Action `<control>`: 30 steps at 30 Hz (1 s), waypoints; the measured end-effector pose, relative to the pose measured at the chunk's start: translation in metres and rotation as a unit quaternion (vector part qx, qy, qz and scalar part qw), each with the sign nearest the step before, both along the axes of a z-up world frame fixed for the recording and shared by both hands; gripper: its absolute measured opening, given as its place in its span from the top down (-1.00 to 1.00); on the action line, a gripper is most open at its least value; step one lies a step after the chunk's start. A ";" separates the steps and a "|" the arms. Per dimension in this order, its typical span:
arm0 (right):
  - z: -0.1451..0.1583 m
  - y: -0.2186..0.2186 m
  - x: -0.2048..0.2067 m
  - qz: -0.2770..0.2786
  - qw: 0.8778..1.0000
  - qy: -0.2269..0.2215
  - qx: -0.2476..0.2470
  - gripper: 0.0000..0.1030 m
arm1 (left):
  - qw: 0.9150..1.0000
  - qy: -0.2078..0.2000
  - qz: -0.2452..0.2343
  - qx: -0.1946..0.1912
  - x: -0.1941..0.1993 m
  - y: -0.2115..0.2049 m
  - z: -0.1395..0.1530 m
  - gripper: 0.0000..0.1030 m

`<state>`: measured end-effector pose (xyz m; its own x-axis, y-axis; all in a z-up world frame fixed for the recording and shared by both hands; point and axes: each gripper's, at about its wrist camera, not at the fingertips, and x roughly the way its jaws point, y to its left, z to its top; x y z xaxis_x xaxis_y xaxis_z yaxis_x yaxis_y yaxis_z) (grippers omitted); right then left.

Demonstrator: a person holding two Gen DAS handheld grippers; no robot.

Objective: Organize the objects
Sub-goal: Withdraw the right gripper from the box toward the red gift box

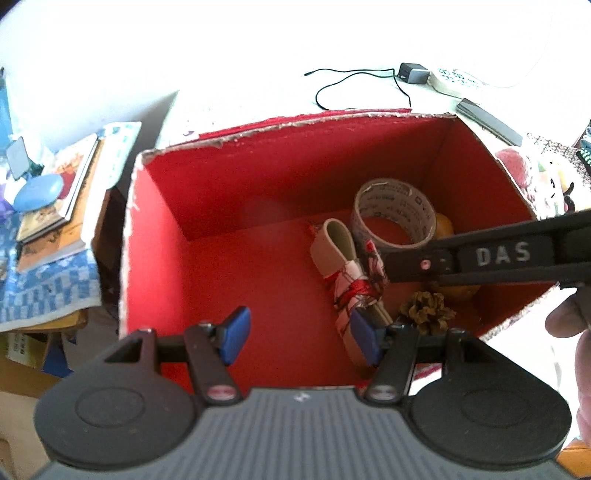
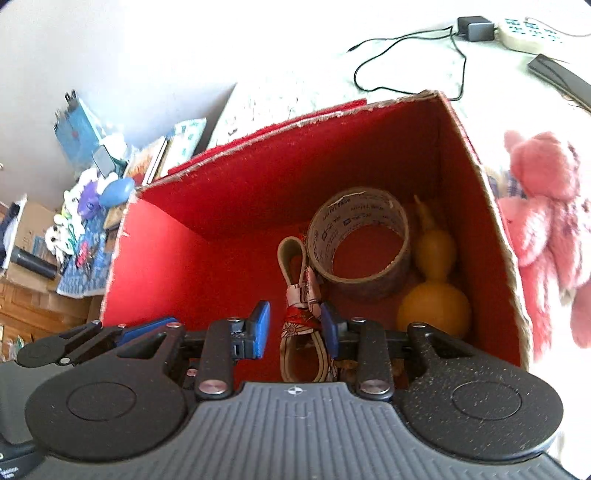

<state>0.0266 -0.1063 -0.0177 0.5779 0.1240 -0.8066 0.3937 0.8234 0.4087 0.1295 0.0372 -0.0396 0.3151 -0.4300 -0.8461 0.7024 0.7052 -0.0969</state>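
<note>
A red open box [image 1: 229, 192] [image 2: 221, 206] holds a roll of tape [image 1: 395, 218] [image 2: 360, 243], a looped strap tied with red thread [image 1: 347, 273] [image 2: 299, 295], a yellow gourd [image 2: 432, 280] and a pine cone [image 1: 428, 312]. My left gripper [image 1: 301, 339] is open and empty above the box's near side. My right gripper [image 2: 295, 328] is open over the box, its blue pads either side of the strap without closing on it. The right gripper's body [image 1: 498, 258] crosses the left wrist view.
A pink plush toy [image 2: 543, 221] lies right of the box. A charger with cable [image 2: 474, 27], a power strip [image 2: 528, 33] and a dark remote [image 2: 561, 77] lie behind it. Books [image 1: 66, 192] and small toys [image 2: 85, 206] sit on a side table at left.
</note>
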 end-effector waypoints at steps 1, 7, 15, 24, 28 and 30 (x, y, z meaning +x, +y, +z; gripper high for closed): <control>0.002 0.001 -0.004 -0.003 1.000 -0.004 0.002 0.36 | 1.000 -0.003 0.000 0.000 -0.001 0.002 0.002 -0.24; 0.009 0.018 -0.015 -0.006 0.999 -0.030 -0.011 0.36 | 1.000 -0.005 0.008 -0.003 -0.007 0.015 0.011 -0.26; 0.023 0.043 -0.030 -0.023 0.996 -0.072 -0.044 0.26 | 0.999 -0.034 0.017 -0.006 -0.019 0.032 0.024 -0.27; 0.035 0.059 -0.056 -0.043 0.989 -0.125 -0.073 0.08 | 0.998 -0.053 0.027 -0.006 -0.030 0.056 0.032 -0.29; 0.036 0.071 -0.068 -0.047 0.984 -0.140 -0.098 -0.06 | 0.998 -0.055 0.033 0.002 -0.035 0.068 0.027 -0.34; 0.036 0.076 -0.072 -0.045 0.983 -0.145 -0.102 -0.07 | 0.998 -0.056 0.036 0.009 -0.037 0.073 0.024 -0.34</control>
